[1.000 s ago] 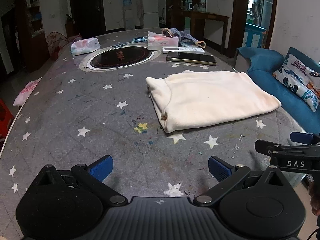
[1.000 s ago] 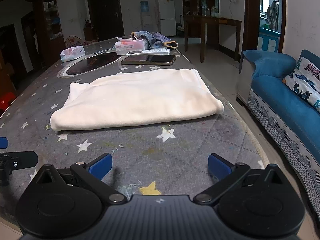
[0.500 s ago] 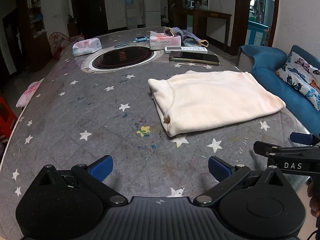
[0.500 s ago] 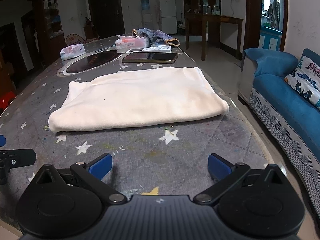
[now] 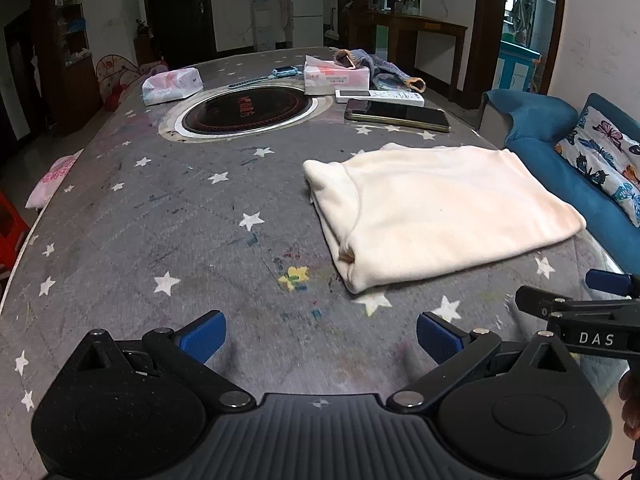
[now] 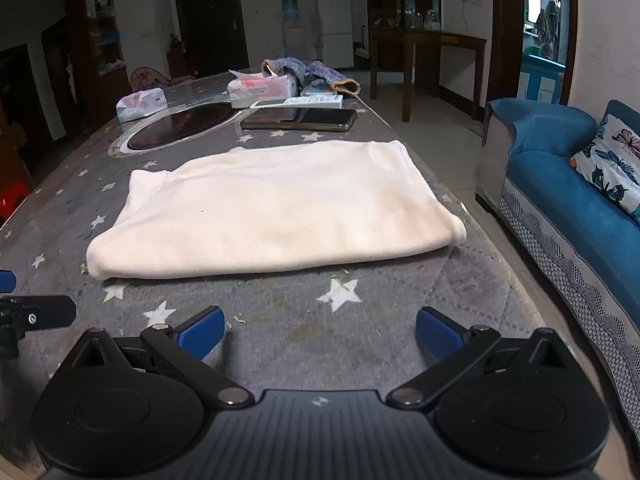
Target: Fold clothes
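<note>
A cream garment [image 5: 448,216] lies folded into a flat, layered rectangle on the star-patterned grey desk [image 5: 192,240], toward the side nearest the blue sofa [image 6: 560,184] and just in front of a dark phone [image 6: 300,119]. Both handheld tools hang short of it, above the near edge of the desk: the left gripper [image 5: 320,332] and the right gripper [image 6: 320,330] each show their blue-tipped jaws spread wide with nothing between them and no cloth touched. The garment's long axis runs across the desk, side to side as the person faces it, from a bunched, rounded end on the left, where stacked layers and a small opening show, to a smooth corner on the right near the desk's rim; its long folded edge faces the grippers. As it lies, the piece already looks as the task would leave it, a neat packet with edges roughly aligned. The scene fits two readings: a fold just completed with the tools drawn clear, or a half-folded piece awaiting another fold across its length. If more folding is wanted, the judgement is that it would call for a pinch at each end of the near edge, through all the layers, so the stack does not slide apart. Tissue packs [image 5: 172,85], a remote [image 5: 380,97] and an inset cooktop [image 5: 244,114] sit well beyond, clear of the cloth.
</note>
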